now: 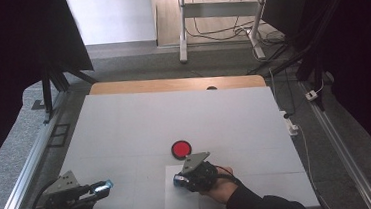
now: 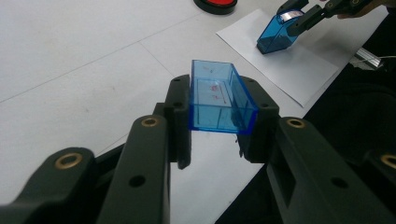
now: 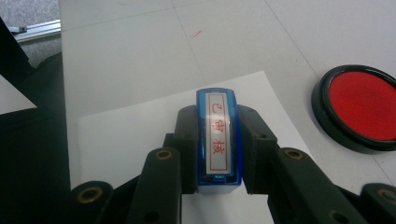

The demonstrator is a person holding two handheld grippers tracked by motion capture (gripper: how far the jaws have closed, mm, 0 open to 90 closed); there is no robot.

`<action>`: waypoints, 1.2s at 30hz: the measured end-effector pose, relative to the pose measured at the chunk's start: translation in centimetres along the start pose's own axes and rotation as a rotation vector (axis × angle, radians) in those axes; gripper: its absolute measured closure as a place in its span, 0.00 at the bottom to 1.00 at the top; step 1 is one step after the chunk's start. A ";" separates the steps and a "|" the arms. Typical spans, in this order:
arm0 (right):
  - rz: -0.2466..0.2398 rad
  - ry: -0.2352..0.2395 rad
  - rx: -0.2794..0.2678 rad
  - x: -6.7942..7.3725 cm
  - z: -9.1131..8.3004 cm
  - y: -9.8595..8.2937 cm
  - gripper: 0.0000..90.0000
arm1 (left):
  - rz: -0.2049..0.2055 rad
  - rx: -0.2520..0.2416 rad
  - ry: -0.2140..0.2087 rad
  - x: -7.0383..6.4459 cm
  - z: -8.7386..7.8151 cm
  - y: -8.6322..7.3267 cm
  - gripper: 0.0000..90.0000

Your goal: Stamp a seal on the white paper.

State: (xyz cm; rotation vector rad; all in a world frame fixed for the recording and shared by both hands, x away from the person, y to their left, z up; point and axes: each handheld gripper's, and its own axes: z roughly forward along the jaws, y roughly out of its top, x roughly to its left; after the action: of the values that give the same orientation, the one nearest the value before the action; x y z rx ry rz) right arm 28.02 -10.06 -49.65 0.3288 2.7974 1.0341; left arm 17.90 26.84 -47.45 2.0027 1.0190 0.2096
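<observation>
My left gripper (image 1: 105, 186) (image 2: 219, 116) is shut on a clear blue rectangular stamp cap (image 2: 218, 98) (image 1: 106, 185), held just above the table near its front left edge. My right gripper (image 1: 181, 179) (image 3: 218, 140) is shut on a blue stamp (image 3: 218, 137) (image 2: 276, 32) with a white label of red characters. The stamp stands with its base on a white paper sheet (image 1: 181, 197) (image 3: 135, 135) (image 2: 299, 65). A round red ink pad (image 1: 181, 148) (image 3: 362, 107) in a black rim lies just beyond the sheet.
The white table (image 1: 174, 120) stretches wide and bare behind the ink pad. A wooden strip (image 1: 177, 84) runs along its far edge. Metal rails (image 1: 28, 167) flank both sides. A person's hands and a dark sleeve (image 1: 261, 204) come in at the front edge.
</observation>
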 end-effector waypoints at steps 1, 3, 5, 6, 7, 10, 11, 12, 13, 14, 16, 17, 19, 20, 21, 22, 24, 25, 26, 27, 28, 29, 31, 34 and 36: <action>-0.001 -0.001 -0.001 0.0 0.0 0.0 0.80 | 0.000 0.000 0.000 0.0 0.0 0.0 0.75; -0.002 -0.002 0.001 0.0 0.0 0.0 0.80 | 0.002 0.001 0.000 0.0 0.0 0.0 0.75; 0.004 0.005 0.003 -0.1 0.0 0.0 0.80 | 0.000 0.000 -0.001 0.0 0.0 0.0 0.75; 0.005 0.008 -0.001 -0.2 0.0 0.0 0.80 | -0.001 0.000 -0.001 0.0 0.0 0.0 0.75; 0.005 0.006 0.002 -0.1 0.0 0.0 0.80 | -0.001 -0.001 -0.001 0.0 0.0 0.0 0.75; -0.007 -0.004 0.003 0.0 0.0 0.1 0.80 | 0.000 0.001 -0.001 0.0 0.0 0.0 0.75; 0.000 -0.001 0.002 0.0 0.0 0.1 0.80 | 0.000 0.000 -0.001 0.0 0.0 0.0 0.75; -0.005 0.002 0.002 -0.1 0.0 0.0 0.80 | 0.001 0.000 -0.001 0.0 0.0 0.0 0.75; -0.003 0.002 0.002 -0.1 0.0 0.0 0.80 | 0.000 0.000 -0.001 0.0 0.0 0.0 0.75; -0.002 0.003 0.002 -0.1 0.0 0.0 0.80 | 0.000 -0.001 -0.001 0.0 0.0 0.0 0.75; -0.001 0.003 0.002 -0.1 0.0 0.1 0.80 | -0.001 -0.001 -0.001 0.0 0.0 0.0 0.75; 0.001 0.004 0.005 -0.2 0.0 0.1 0.80 | -0.001 -0.001 -0.001 0.0 0.0 0.0 0.75; 0.012 0.008 0.009 -0.2 0.0 0.2 0.79 | -0.001 -0.001 0.000 0.0 0.0 0.0 0.75; 0.012 0.009 0.010 -0.3 0.0 0.2 0.79 | -0.001 -0.001 0.000 0.0 0.0 0.0 0.75; 0.009 0.011 0.010 -0.3 0.0 0.2 0.79 | -0.001 -0.001 0.000 0.0 0.0 0.0 0.75; 0.006 0.010 0.014 -0.3 0.0 0.2 0.79 | -0.001 -0.001 0.000 0.0 0.0 0.0 0.75; 0.008 0.010 0.013 -0.2 0.0 0.2 0.79 | -0.001 -0.001 0.000 0.0 0.0 0.0 0.75; -0.001 0.009 0.012 -0.2 0.0 0.2 0.79 | 0.000 -0.001 0.001 0.0 0.0 0.0 0.75; 0.000 0.011 0.012 -0.2 0.0 0.3 0.79 | 0.000 -0.002 0.001 0.0 0.0 0.0 0.75; -0.005 0.006 0.022 -0.2 -0.1 0.3 0.79 | 0.000 -0.002 0.001 0.0 0.0 0.0 0.75; -0.005 0.010 0.018 -0.2 0.0 0.4 0.79 | 0.000 -0.001 0.001 0.0 0.0 0.0 0.75; -0.004 0.008 0.024 -0.1 0.0 0.4 0.79 | 0.000 -0.001 0.001 0.0 0.0 0.0 0.75; -0.008 0.006 0.030 -0.1 -0.1 0.5 0.79 | 0.000 -0.003 0.001 0.0 -0.1 0.0 0.75; -0.012 0.007 0.031 -0.1 -0.1 0.5 0.79 | 0.001 -0.002 0.003 0.0 -0.1 0.0 0.75; -0.011 0.011 0.031 -0.2 -0.1 0.5 0.79 | 0.001 -0.003 0.001 0.0 -0.1 0.0 0.75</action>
State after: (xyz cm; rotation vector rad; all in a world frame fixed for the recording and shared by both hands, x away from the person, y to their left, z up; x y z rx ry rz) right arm 28.27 -9.80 -49.23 0.3122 2.8245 0.9949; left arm 17.84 26.89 -47.43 2.0008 1.0183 0.2125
